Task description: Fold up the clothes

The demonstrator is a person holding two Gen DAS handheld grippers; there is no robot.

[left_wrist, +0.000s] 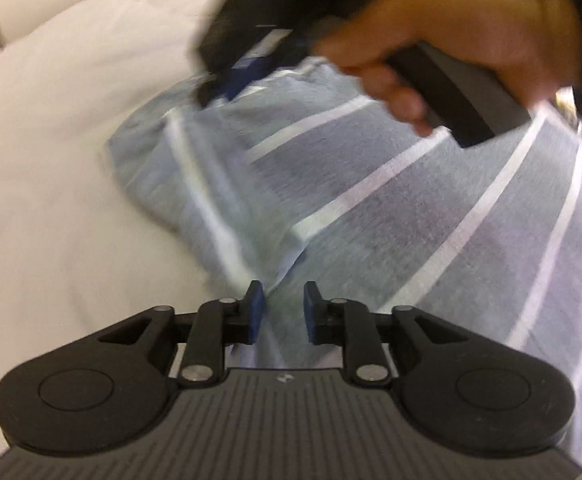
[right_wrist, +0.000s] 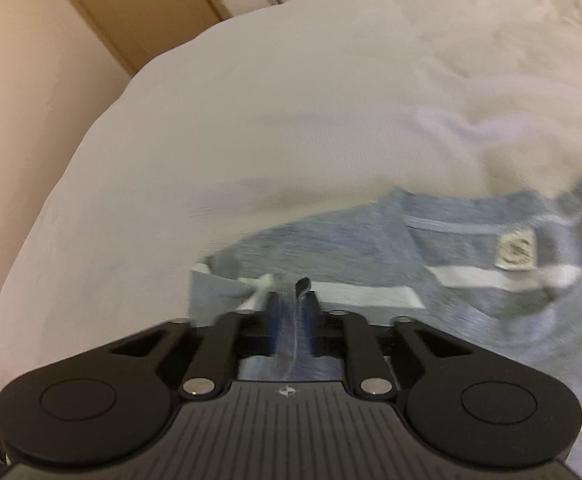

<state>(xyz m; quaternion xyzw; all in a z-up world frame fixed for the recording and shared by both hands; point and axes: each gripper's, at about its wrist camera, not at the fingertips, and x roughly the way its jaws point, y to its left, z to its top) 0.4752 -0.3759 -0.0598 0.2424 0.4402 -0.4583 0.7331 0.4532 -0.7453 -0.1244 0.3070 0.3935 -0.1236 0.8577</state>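
Both tools meet the striped shirt [left_wrist: 371, 200]: right tool [right_wrist: 293, 312] pinching it.

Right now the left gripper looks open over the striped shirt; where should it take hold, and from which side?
Best guess: the folded edge just ahead of the left gripper. It rises off the striped shirt as a ridge, so straddle it coming straight forward and down. The right gripper already pinches the fabric near the collar label.

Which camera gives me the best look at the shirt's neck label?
Right wrist view: the label shows plainly inside the collar of the shirt, right of the right gripper, which pinches fabric. Left wrist view shows only striped body and no label; the left gripper is open.
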